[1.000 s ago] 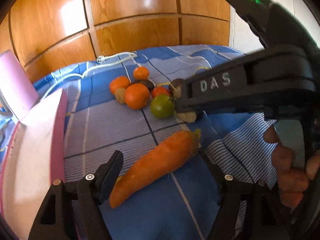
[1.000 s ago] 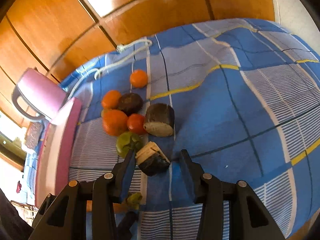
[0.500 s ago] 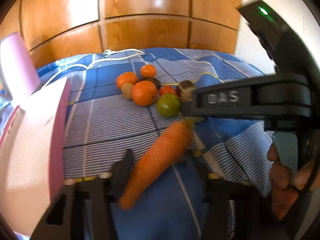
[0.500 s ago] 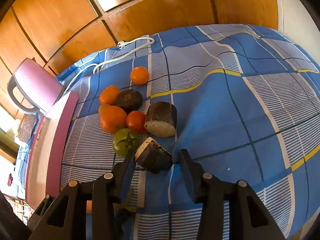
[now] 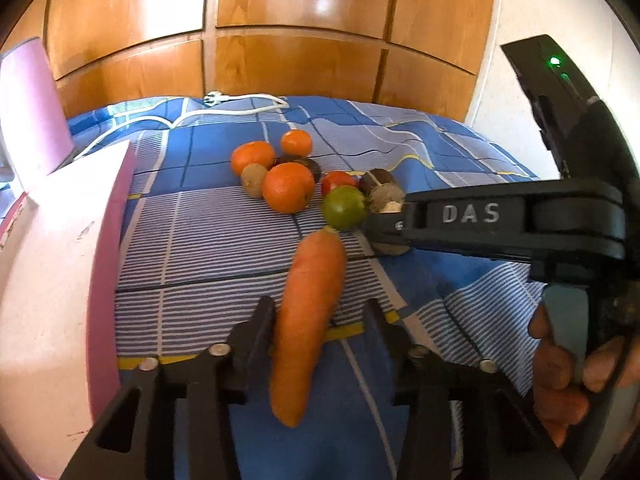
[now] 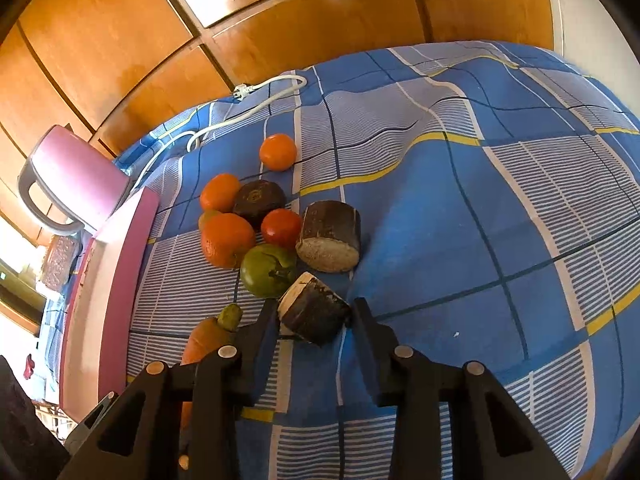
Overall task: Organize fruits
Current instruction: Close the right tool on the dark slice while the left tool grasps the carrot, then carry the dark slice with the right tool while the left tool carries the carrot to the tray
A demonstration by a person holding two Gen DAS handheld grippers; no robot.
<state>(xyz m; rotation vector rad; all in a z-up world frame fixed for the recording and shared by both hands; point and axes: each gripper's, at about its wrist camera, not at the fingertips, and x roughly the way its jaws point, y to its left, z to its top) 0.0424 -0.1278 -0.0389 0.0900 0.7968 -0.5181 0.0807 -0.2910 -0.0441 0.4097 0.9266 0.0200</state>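
An orange carrot [image 5: 308,320] lies lengthwise on the blue checked bedspread [image 5: 208,236], between the fingers of my left gripper [image 5: 320,308]. Its jaws are opening: the left finger touches the carrot and the right finger stands off it. My right gripper [image 6: 314,308] is closing on a dark cut chunk [image 6: 316,316] with a pale face, both pads against it. Just beyond are a green tomato [image 6: 266,272], a red tomato [image 6: 281,228], a second dark chunk [image 6: 330,236], a dark round fruit [image 6: 258,200], a kiwi [image 5: 253,180] and three oranges [image 5: 288,192].
An open pink case [image 5: 112,240] with a raised lid [image 5: 32,104] borders the left side. A white cable [image 5: 240,100] runs along the far edge below the wooden wardrobe [image 5: 300,20]. The right gripper's black body [image 5: 472,214] and a hand [image 5: 560,360] fill the right.
The carrot has swung from a slant to pointing straight away between the left fingers, which closed in and then widened. The right fingers have narrowed onto the dark chunk, which has tilted.
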